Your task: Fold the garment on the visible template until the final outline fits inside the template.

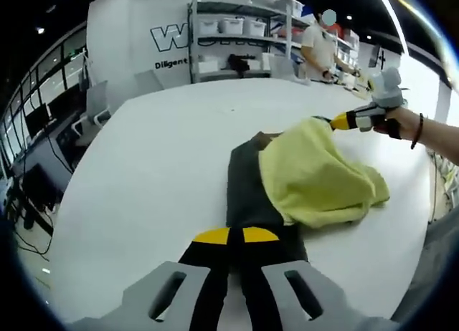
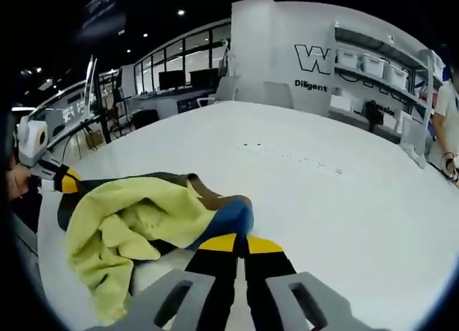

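Garment (image 1: 315, 177) lay bunched mid-frame on the template (image 1: 247, 195), table (image 1: 165, 152) beneath. Left gripper (image 1: 235, 238) clenched on template edge; right gripper (image 2: 240, 245) clenched on garment.

White table (image 1: 165, 159), large and matte. On it: dark grey template (image 1: 247, 191), with yellow garment (image 1: 315, 177) bunched on top.

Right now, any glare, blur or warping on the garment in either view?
Left gripper view: even overhead light, yellow garment sharp, soft shadow under it on the white table, table edge bowed by fisheye. Right gripper view: garment in focus, no glare; shelving curves at the rim, ceiling dark with spot lights.
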The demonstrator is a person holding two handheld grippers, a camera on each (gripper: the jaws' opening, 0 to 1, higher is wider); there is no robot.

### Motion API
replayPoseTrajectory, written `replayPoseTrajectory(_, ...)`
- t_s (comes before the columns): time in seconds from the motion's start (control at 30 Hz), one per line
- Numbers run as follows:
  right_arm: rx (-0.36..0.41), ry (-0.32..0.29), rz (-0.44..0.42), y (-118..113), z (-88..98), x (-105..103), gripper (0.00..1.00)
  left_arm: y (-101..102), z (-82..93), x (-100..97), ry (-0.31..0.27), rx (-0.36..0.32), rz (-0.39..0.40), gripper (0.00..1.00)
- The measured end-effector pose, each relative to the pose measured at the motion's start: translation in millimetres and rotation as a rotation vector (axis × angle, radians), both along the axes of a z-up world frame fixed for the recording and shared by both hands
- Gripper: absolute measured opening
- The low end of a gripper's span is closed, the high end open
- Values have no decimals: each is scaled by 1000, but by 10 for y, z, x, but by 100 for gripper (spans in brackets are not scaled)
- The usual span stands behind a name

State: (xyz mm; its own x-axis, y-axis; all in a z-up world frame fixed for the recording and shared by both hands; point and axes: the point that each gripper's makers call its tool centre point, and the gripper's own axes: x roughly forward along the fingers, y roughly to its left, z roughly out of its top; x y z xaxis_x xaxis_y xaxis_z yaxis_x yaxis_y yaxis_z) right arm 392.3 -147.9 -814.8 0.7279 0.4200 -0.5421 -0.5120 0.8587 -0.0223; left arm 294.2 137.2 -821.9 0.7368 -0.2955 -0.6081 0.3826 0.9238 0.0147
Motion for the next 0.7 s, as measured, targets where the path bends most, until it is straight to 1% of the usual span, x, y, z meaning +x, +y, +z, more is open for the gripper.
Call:
replayPoseTrajectory(0.17,-2,-13,-6,-62,134,64,0,104,62,113,-15,-12,15,5)
replayPoseTrajectory(0.2,-13,-18,-3,-63,154,68,0,117,69,130,-18,-12,16,5)
replayPoseTrajectory(0.37,-50,-15,6,-78,166,72,0,156,94,185,-28,-7,14,5)
replayPoseTrajectory(0.53,-67,10,-1,-92,160,105,0,231,108,253,-29,5,13,5)
replayPoseTrajectory(0.57,-72,18,3,-80,158,120,0,297,121,304,-32,7,23,5)
replayPoseTrajectory(0.63,-82,27,17,-54,163,141,0,361,150,348,-37,8,38,5)
replayPoseTrajectory(0.7,-102,31,30,-29,180,182,0,450,179,387,-45,24,59,5)
